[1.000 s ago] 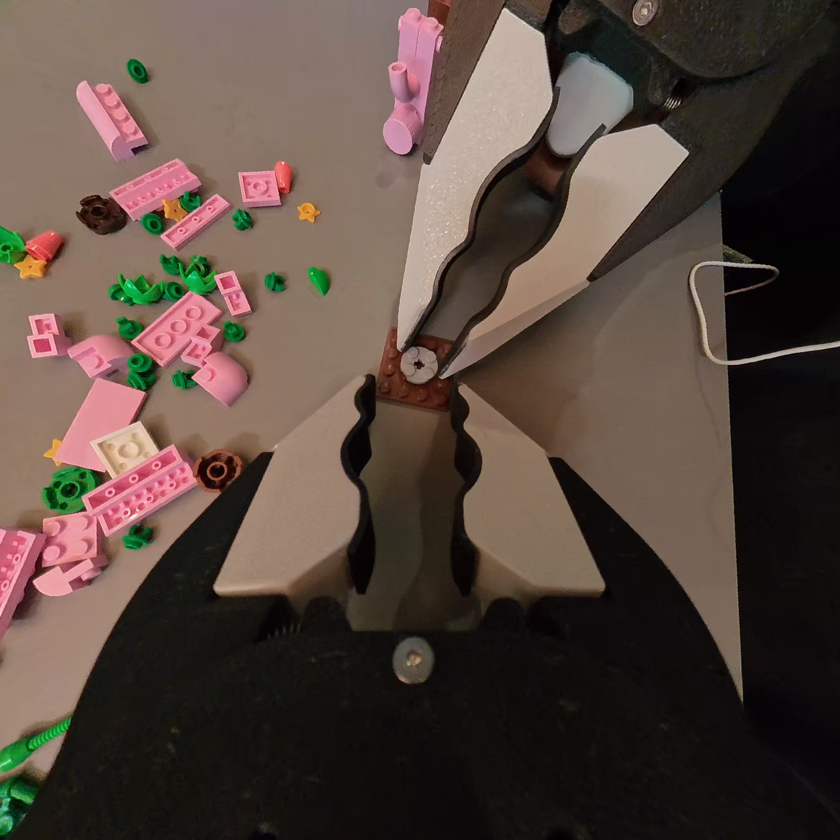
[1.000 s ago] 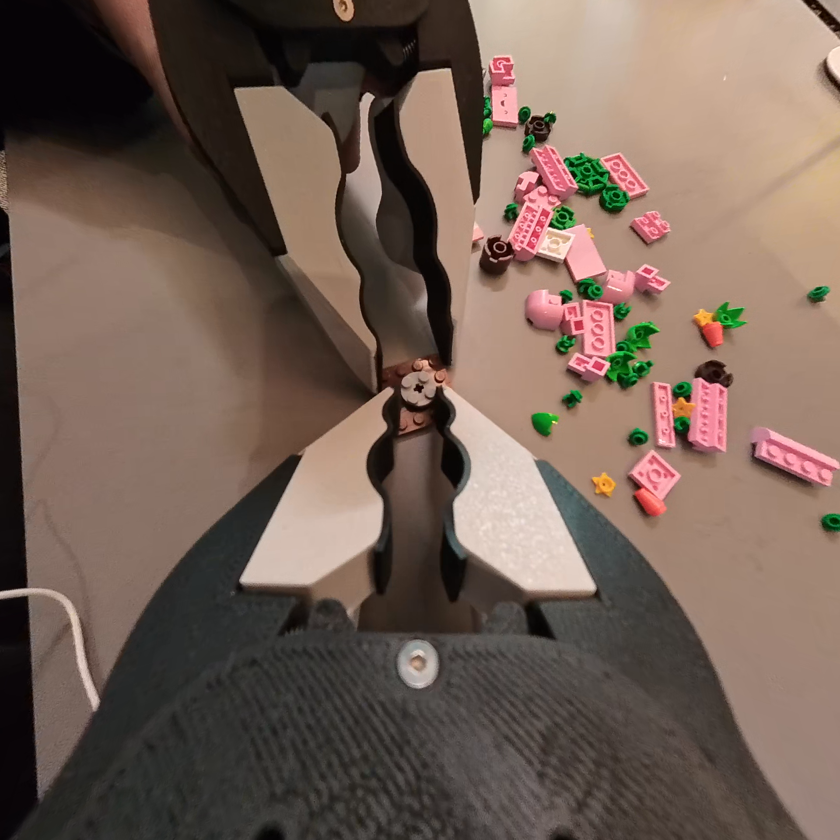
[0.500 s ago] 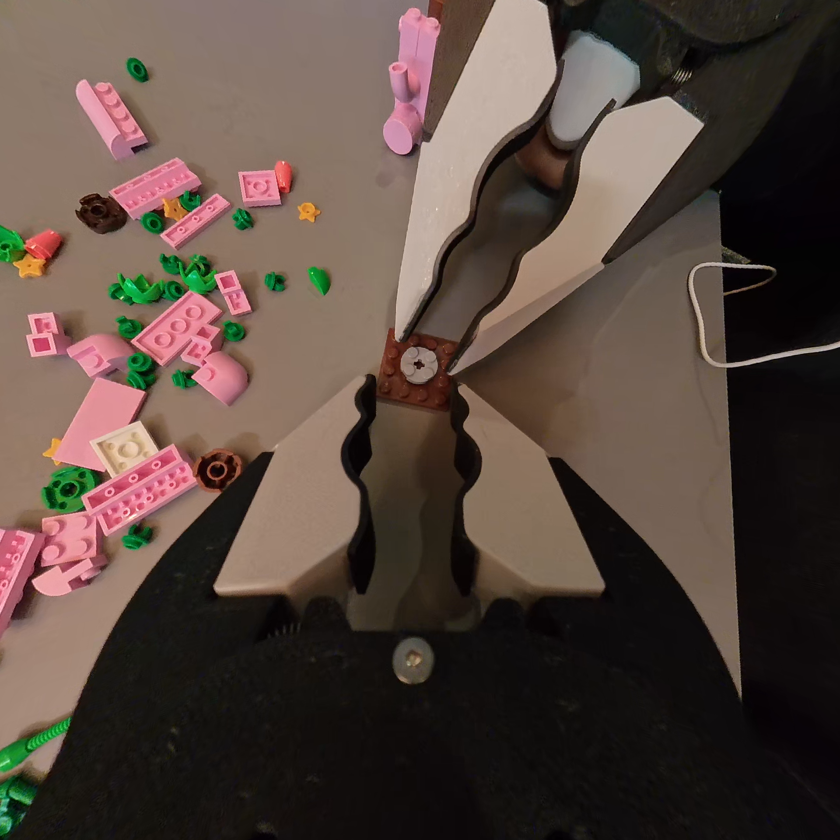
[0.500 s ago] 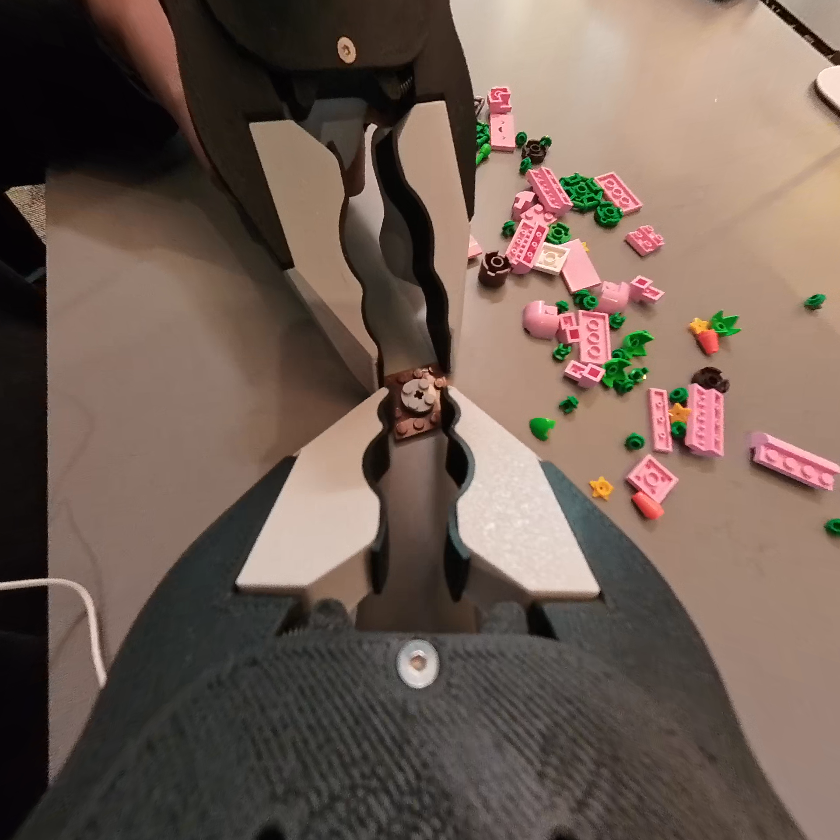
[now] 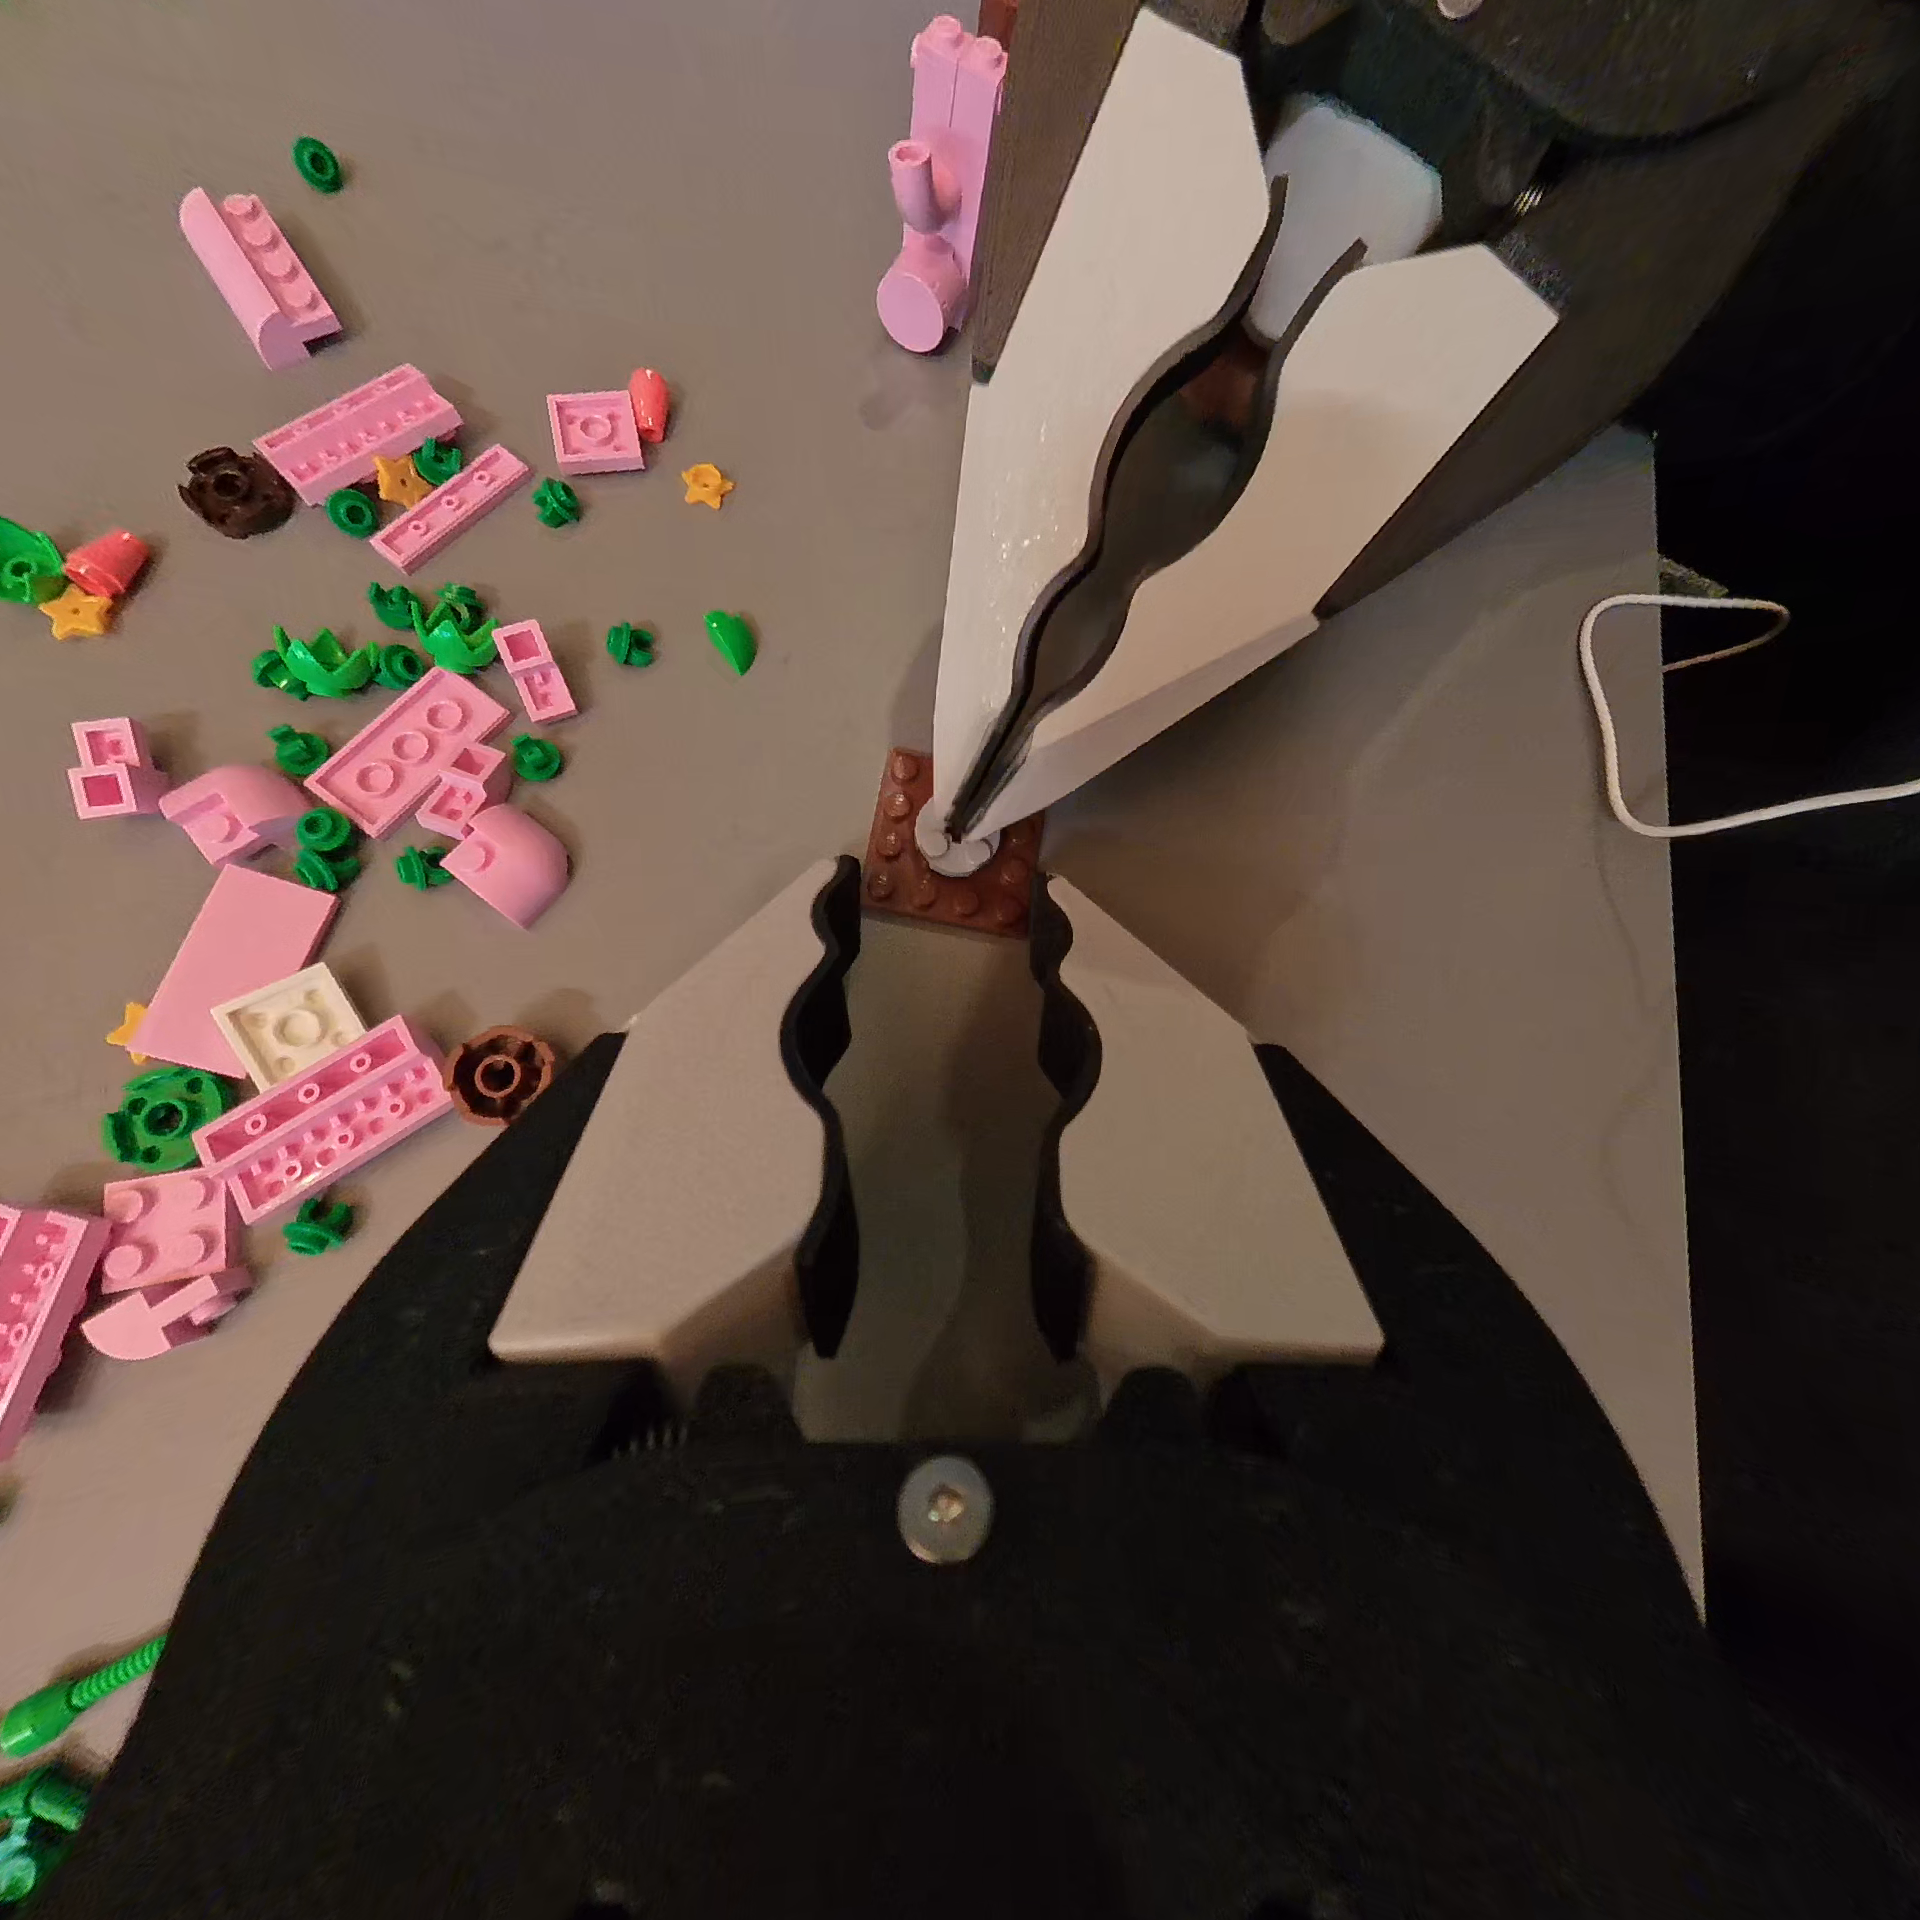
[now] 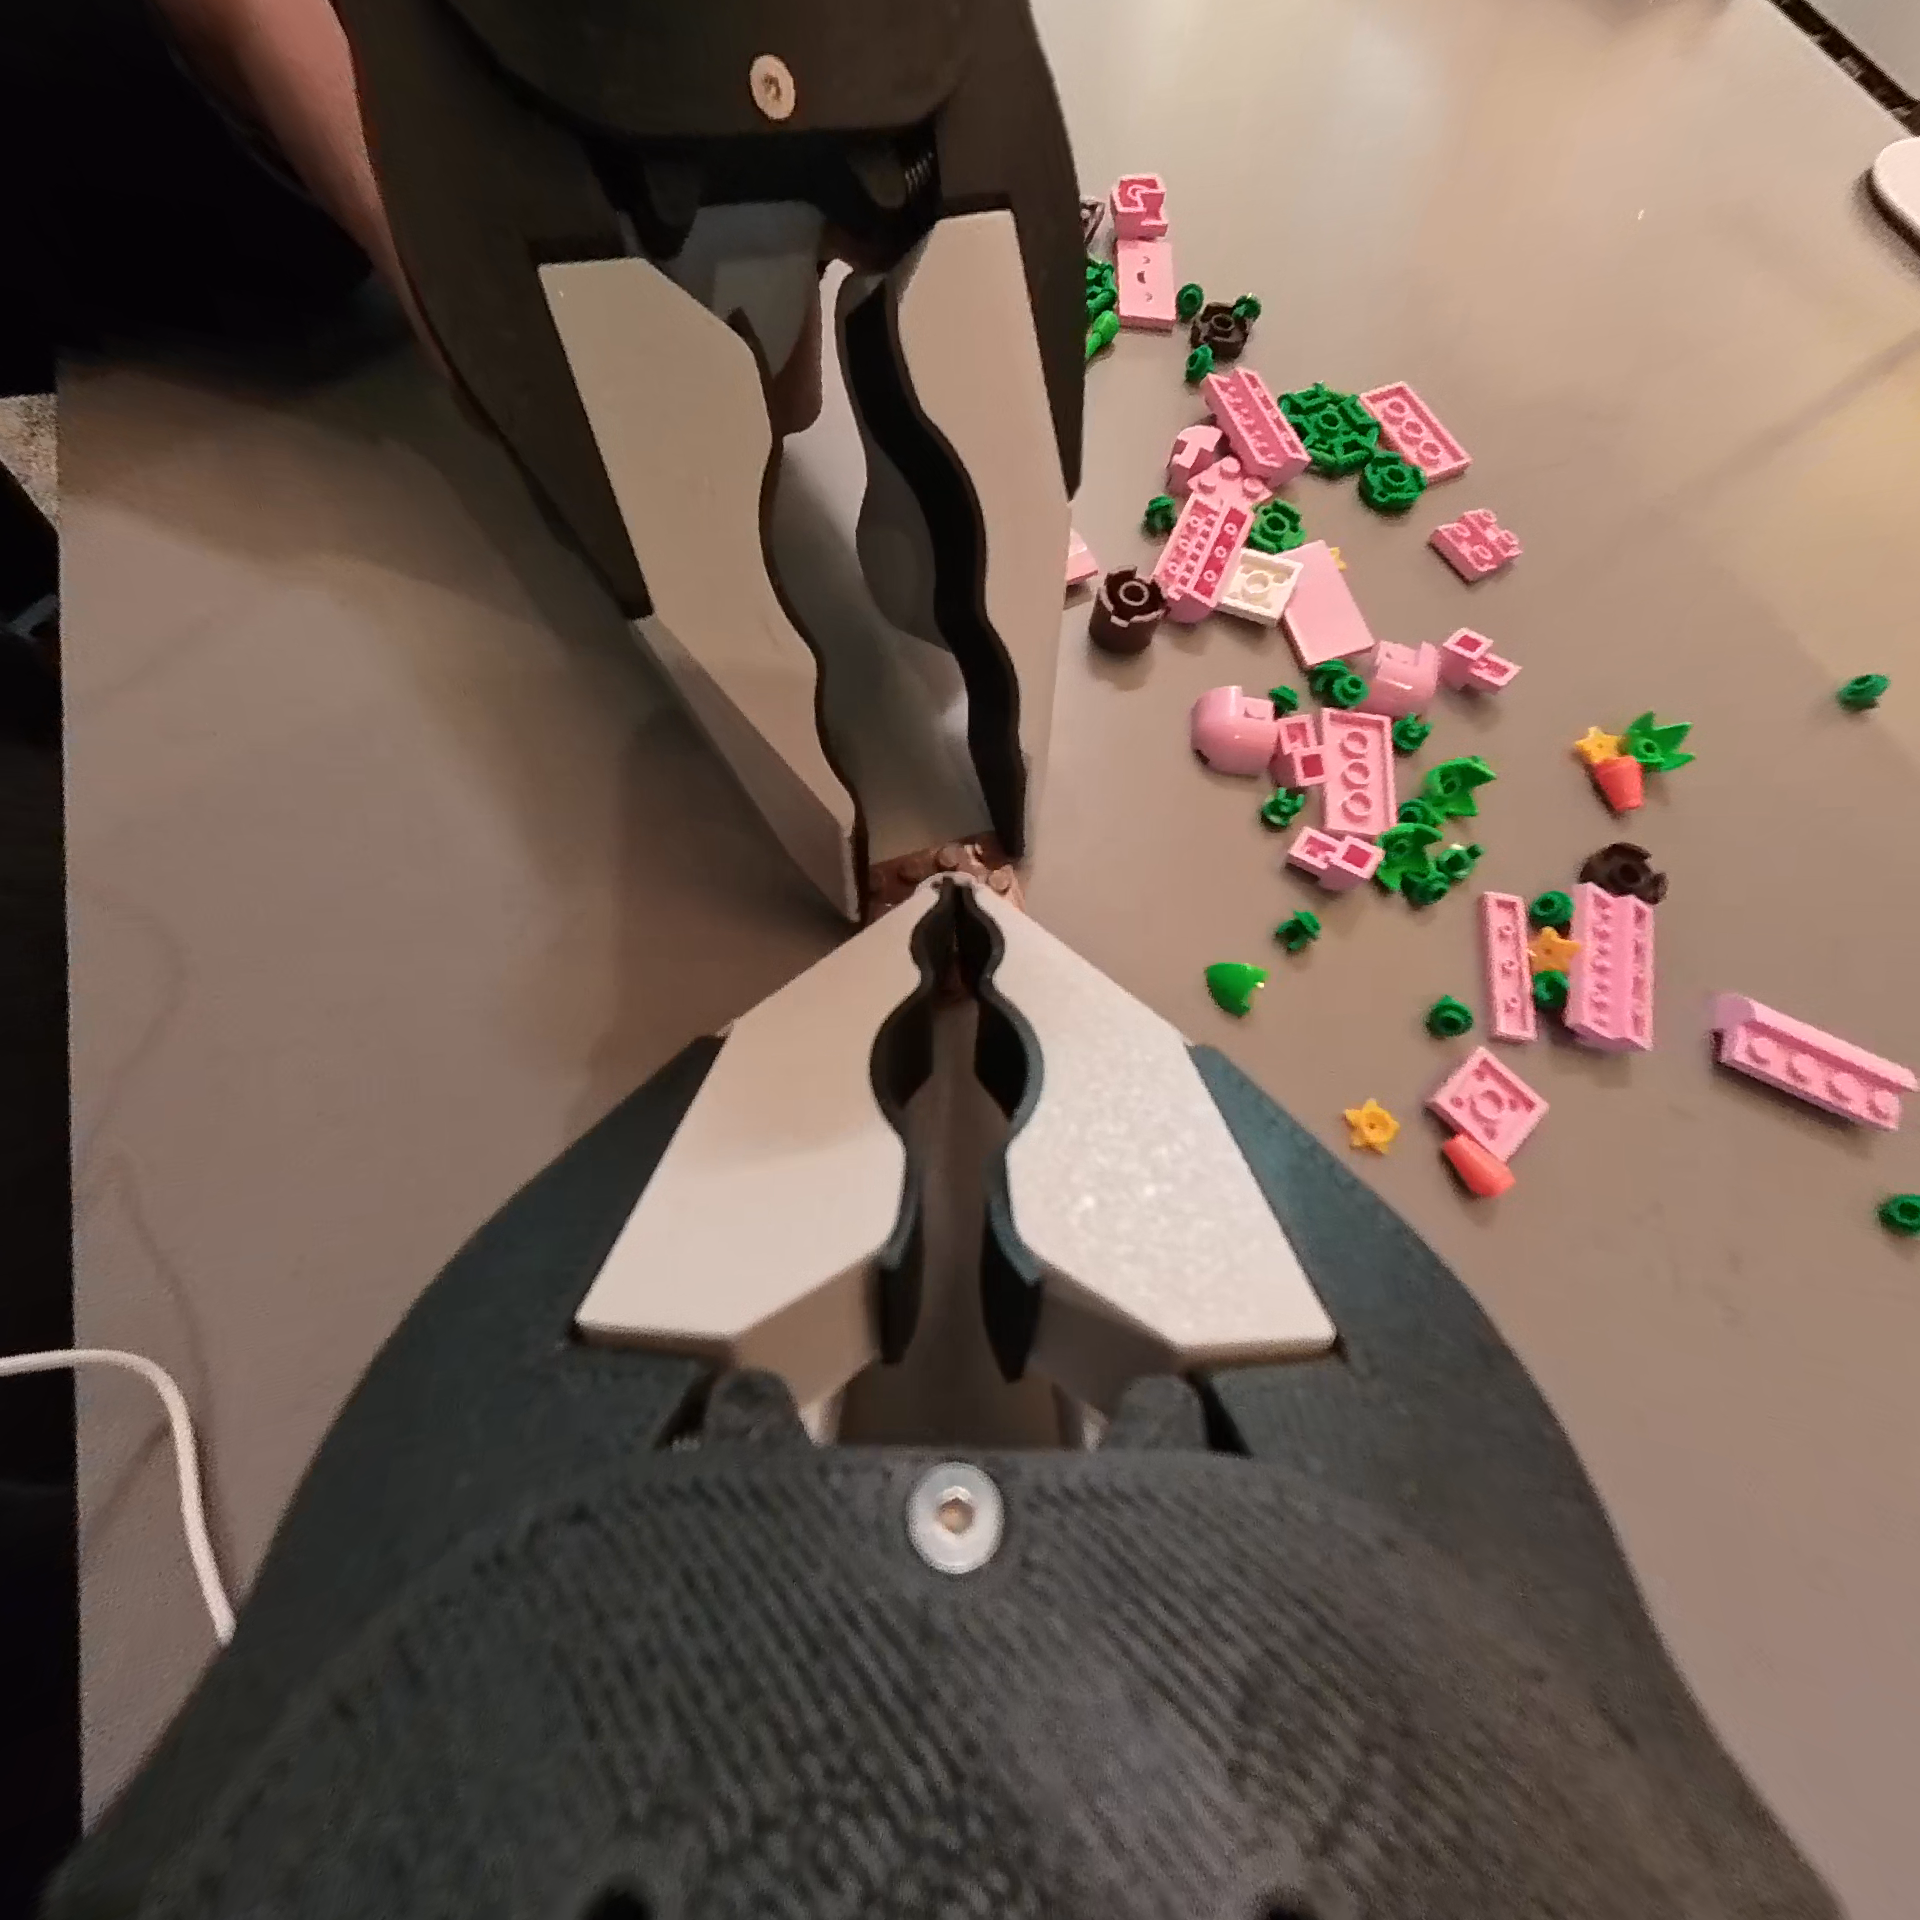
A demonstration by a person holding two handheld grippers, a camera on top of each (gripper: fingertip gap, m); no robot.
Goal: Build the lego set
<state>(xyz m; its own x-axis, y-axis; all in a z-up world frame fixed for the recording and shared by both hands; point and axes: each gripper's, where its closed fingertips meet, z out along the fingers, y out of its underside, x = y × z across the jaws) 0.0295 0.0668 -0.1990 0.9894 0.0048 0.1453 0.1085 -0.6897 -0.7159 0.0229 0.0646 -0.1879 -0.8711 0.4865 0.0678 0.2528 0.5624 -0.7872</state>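
Note:
A small brown studded plate [image 5: 902,805] sits on the grey table with a grey round piece [image 5: 961,854] on its middle. My left gripper [image 5: 945,888] is shut on the plate's two sides and holds it flat. My right gripper [image 5: 961,826] comes in from above with its jaws closed, and its tips rest on top of the grey round piece. In the right wrist view my right gripper [image 6: 951,896] is shut, and its tips hide the round piece. Only a strip of the brown plate [image 6: 935,860] shows there, between the left gripper's tips [image 6: 935,878].
Loose pink bricks [image 5: 405,748], green leaf pieces and brown round pieces [image 5: 499,1075] lie scattered left of the plate, on the right in the right wrist view [image 6: 1351,769]. A pink assembly [image 5: 935,208] stands at the back. A white cable [image 5: 1621,727] hangs at the table's right edge. My left and right fingertips are right by each other.
My right gripper has closed from open around the grey round piece to fully shut, with its tips now on top of it. The left gripper and the plate have stayed put.

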